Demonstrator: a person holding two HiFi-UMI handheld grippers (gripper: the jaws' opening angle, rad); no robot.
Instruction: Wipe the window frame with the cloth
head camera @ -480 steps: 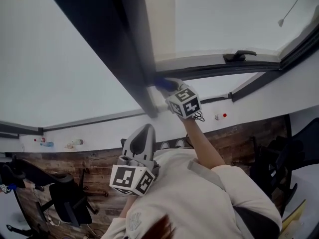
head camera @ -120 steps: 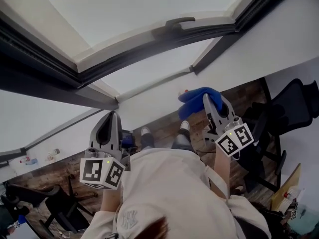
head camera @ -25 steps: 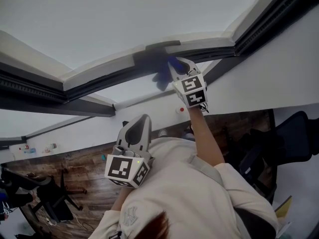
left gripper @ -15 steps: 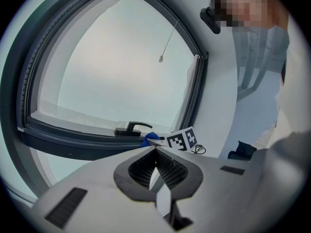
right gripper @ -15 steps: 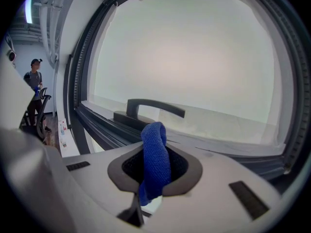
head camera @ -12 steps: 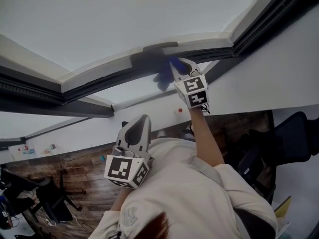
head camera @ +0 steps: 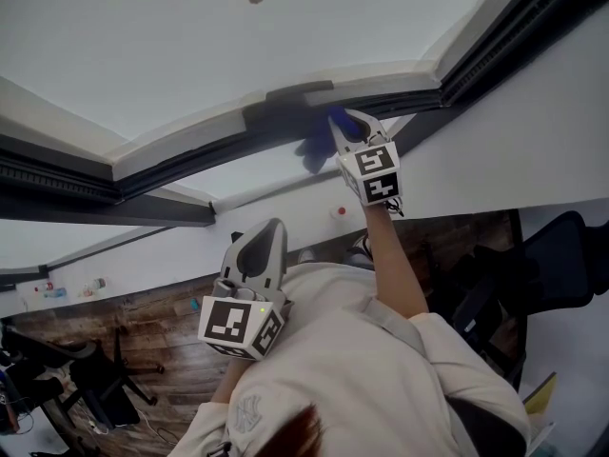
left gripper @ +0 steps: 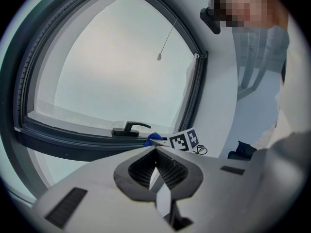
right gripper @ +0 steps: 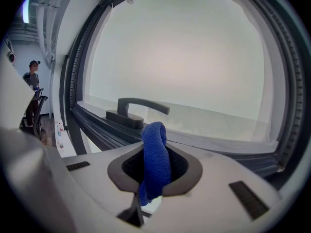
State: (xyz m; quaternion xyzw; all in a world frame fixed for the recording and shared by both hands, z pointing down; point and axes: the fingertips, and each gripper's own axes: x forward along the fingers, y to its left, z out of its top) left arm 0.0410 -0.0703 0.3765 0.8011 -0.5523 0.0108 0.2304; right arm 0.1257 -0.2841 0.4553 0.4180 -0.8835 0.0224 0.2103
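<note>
Window frame (head camera: 57,187) ahead: right claw (head camera: 343,127) grips blue cloth (right gripper: 154,154) lengthwise, tip toward the handle (right gripper: 138,111); left claw (left gripper: 155,150) closed.

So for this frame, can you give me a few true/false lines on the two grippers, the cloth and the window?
1. The right gripper has a blue cloth clamped between its jaws. True.
2. The left gripper grips the cloth too. False: its jaws are together with nothing between them.
3. The right gripper is raised close to the dark window handle. True.
4. The left gripper is pressed against the window frame. False: it is held low in front of the person's chest, apart from the frame.
</note>
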